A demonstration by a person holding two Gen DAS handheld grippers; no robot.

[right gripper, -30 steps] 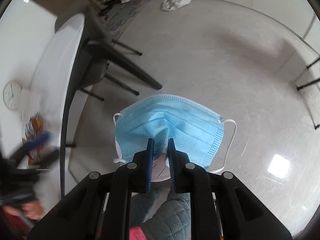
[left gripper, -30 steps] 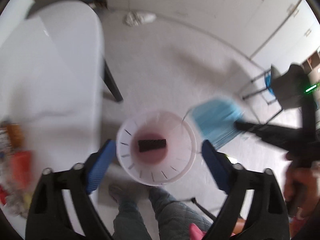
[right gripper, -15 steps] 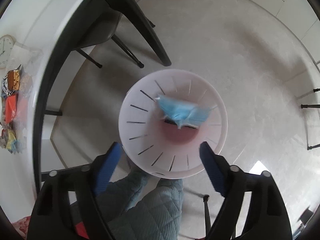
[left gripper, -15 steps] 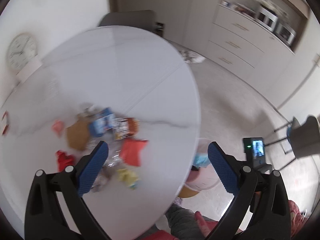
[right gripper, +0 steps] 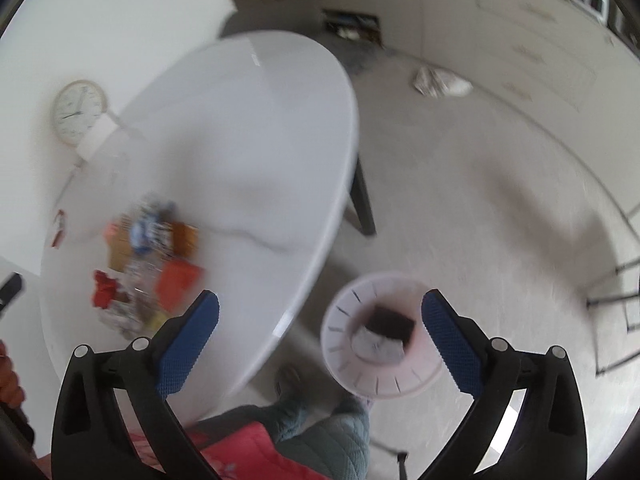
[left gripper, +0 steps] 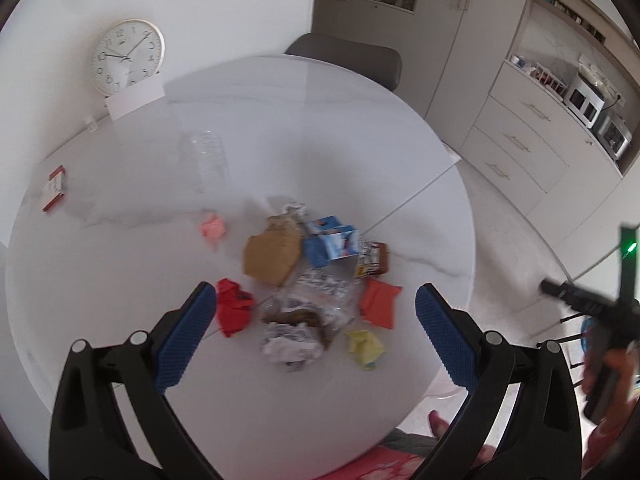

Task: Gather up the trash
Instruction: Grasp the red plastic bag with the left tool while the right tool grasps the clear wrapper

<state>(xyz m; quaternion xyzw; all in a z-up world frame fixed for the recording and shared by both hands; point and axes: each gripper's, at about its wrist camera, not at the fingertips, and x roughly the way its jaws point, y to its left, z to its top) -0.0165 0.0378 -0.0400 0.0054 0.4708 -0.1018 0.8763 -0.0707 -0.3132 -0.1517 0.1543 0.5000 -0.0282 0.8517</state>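
In the left wrist view my left gripper (left gripper: 316,336) stands open over a heap of trash on the white round table (left gripper: 320,128). The heap holds a red crumpled wrapper (left gripper: 234,312), a brown paper bag (left gripper: 274,256), a blue-white carton (left gripper: 332,240), an orange wrapper (left gripper: 380,306), a yellow scrap (left gripper: 364,348) and crumpled plastic with tissue (left gripper: 304,320). My right gripper (right gripper: 320,340) has its jaws opening wide with nothing between them. Below it on the floor, the white slotted bin (right gripper: 344,364) contains the pale mask (right gripper: 376,346) and a black piece (right gripper: 390,318).
A pink scrap (left gripper: 214,230), a clear bottle (left gripper: 204,160) and a red-white box (left gripper: 54,188) lie farther out on the table. A clock (left gripper: 127,56) leans at the wall, a grey chair (left gripper: 348,60) stands behind. The person's legs (right gripper: 320,432) are beside the bin. A white rag (right gripper: 440,80) lies on the floor.
The right gripper opened and the blue mask dropped into the bin; that gripper then rose and swung toward the table. The left gripper went from over the bin to above the table's trash heap.
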